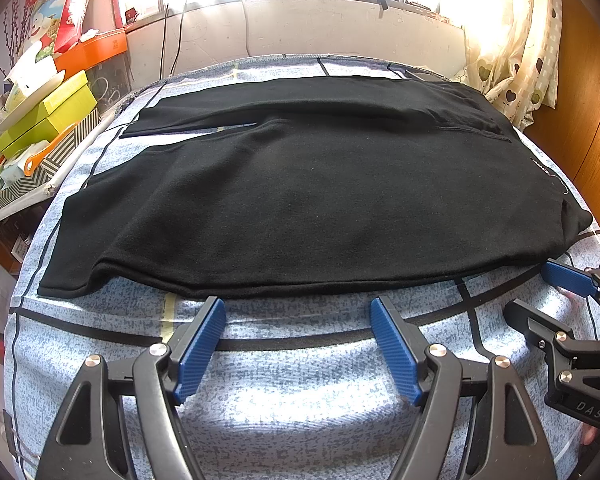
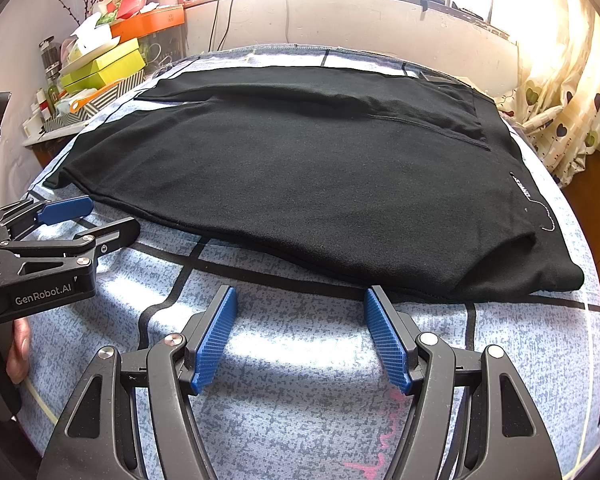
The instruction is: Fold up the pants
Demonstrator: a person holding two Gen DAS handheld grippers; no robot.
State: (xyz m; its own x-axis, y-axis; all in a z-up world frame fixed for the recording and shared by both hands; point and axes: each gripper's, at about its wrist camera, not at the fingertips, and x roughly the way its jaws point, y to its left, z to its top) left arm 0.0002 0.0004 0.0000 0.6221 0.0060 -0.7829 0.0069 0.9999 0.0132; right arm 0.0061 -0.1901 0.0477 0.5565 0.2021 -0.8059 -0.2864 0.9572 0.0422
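Black pants (image 1: 308, 196) lie flat on a blue-and-white checked cloth surface (image 1: 292, 380), legs toward the left, waist toward the right; they also show in the right wrist view (image 2: 300, 184). My left gripper (image 1: 298, 304) is open and empty, just short of the pants' near edge. My right gripper (image 2: 300, 292) is open and empty, at the near edge close to the waist end. The right gripper shows at the right of the left wrist view (image 1: 540, 292), and the left gripper shows at the left of the right wrist view (image 2: 108, 216), both open.
A cluttered shelf with green boxes (image 1: 48, 116) and an orange box (image 1: 92, 50) stands at the left. A white wall and bright window (image 1: 320, 24) are behind. A patterned curtain (image 1: 516, 72) and a wooden cabinet (image 1: 580, 120) are at the right.
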